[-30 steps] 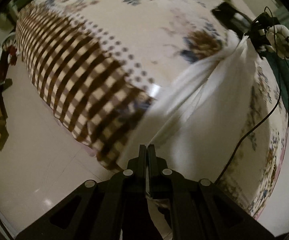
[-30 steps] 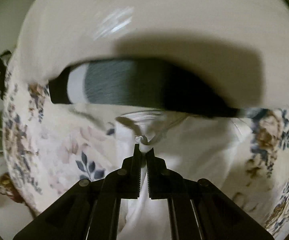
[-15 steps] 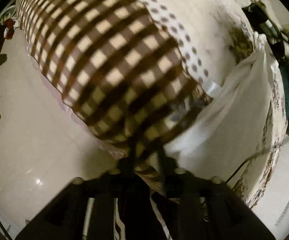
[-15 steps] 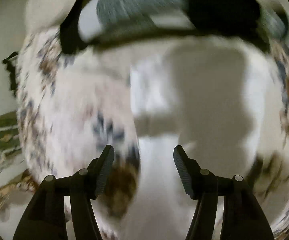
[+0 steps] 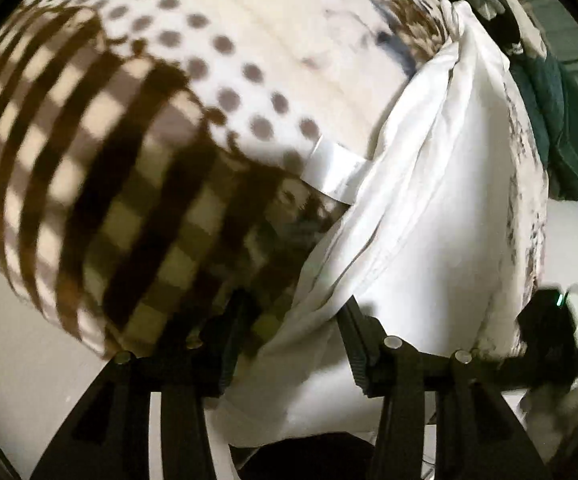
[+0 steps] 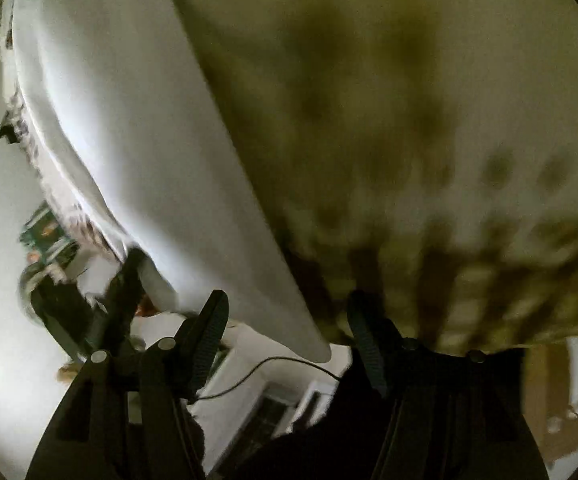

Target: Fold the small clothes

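Left wrist: left gripper (image 5: 293,320) spread wide, holding nothing, white garment (image 5: 421,200) draped between fingers over bed (image 5: 249,20); right gripper (image 6: 285,332) likewise spread, probably released for flattening.

A bed (image 5: 273,16) fills the left wrist view, its cover (image 5: 101,168) brown-checked toward the near edge, dotted and floral farther up. Pale glossy floor (image 5: 21,364) lies beside it. Dark green cloth (image 5: 557,116) hangs at the bed's far right edge.
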`<move>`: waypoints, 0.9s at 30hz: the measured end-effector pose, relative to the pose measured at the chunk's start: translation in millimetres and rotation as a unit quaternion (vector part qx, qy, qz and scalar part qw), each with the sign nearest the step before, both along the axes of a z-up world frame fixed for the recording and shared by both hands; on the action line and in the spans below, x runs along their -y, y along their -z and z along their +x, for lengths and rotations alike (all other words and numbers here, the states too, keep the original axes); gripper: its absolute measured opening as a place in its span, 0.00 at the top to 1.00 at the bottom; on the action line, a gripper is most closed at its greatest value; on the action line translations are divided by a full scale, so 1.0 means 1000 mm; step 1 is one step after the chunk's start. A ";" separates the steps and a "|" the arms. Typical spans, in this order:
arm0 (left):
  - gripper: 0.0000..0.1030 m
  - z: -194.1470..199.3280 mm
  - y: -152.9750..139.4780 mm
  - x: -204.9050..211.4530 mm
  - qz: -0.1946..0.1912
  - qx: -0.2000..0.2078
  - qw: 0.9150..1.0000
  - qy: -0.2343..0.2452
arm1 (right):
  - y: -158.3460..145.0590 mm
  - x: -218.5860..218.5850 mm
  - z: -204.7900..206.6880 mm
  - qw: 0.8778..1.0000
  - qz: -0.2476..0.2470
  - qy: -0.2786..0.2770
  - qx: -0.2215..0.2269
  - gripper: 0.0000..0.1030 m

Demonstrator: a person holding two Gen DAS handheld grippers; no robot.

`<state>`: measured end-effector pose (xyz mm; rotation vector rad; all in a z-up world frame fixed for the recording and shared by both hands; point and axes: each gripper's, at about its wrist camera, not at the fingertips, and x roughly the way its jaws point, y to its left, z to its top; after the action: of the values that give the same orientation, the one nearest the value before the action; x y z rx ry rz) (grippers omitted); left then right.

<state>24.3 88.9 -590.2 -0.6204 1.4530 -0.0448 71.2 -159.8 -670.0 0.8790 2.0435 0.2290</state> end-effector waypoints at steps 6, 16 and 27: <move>0.96 -0.014 -0.020 0.006 -0.005 0.032 0.999 0.002 | 0.009 -0.018 -0.032 0.996 0.019 0.051 0.069 0.95; 0.95 -0.032 -0.025 0.014 -0.006 -0.016 1.000 0.003 | -0.014 0.005 -0.058 0.997 -0.021 0.008 0.072 0.97; 0.35 0.110 -0.102 -0.019 -0.039 0.104 0.993 -0.040 | -0.096 0.097 0.093 0.975 -0.039 0.079 0.202 0.31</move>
<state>134.1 107.5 -488.1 -0.7156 1.2278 -0.1007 164.5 -257.1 -573.8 0.8631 1.5885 0.2183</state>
